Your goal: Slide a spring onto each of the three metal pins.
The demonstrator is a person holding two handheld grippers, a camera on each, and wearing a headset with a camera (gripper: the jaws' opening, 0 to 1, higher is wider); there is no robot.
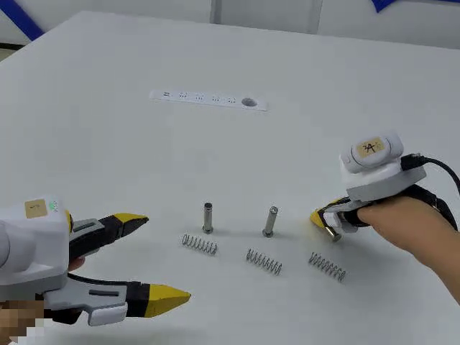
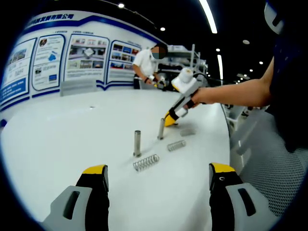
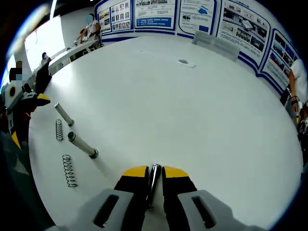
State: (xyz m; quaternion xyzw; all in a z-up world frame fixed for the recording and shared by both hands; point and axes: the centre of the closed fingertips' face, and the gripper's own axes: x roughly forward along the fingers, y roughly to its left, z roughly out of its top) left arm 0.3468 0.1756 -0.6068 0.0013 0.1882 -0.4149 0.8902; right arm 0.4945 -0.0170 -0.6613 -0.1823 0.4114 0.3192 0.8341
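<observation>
Springs first, none on a pin yet: three small coiled steel-wire springs lie flat in a row on the white table (image 1: 108, 144), namely the left spring (image 1: 199, 244), middle spring (image 1: 264, 261) and right spring (image 1: 327, 266). Two short silver metal pins stand upright just behind them, the left pin (image 1: 208, 217) and the middle pin (image 1: 270, 221). The right gripper (image 1: 323, 221) has its yellow-tipped jaws closed on the third pin (image 3: 154, 179), low over the table just behind the right spring. Whether that pin's foot touches the table is hard to tell from here. The left gripper (image 1: 152, 256) hovers near the left spring, jaws spread wide, holding nothing. A white power strip (image 1: 208, 99) lies well apart at the back.

Step in hand, by my read, is steadying the third pin and then threading it. Grip low on the pin so its free end is left clear for the coil. Take a spring lightly by one end so the coils don't crush. Line the spring's axis up with the pin before pushing. Steer wide of the two standing pins, which look easy to topple.
</observation>
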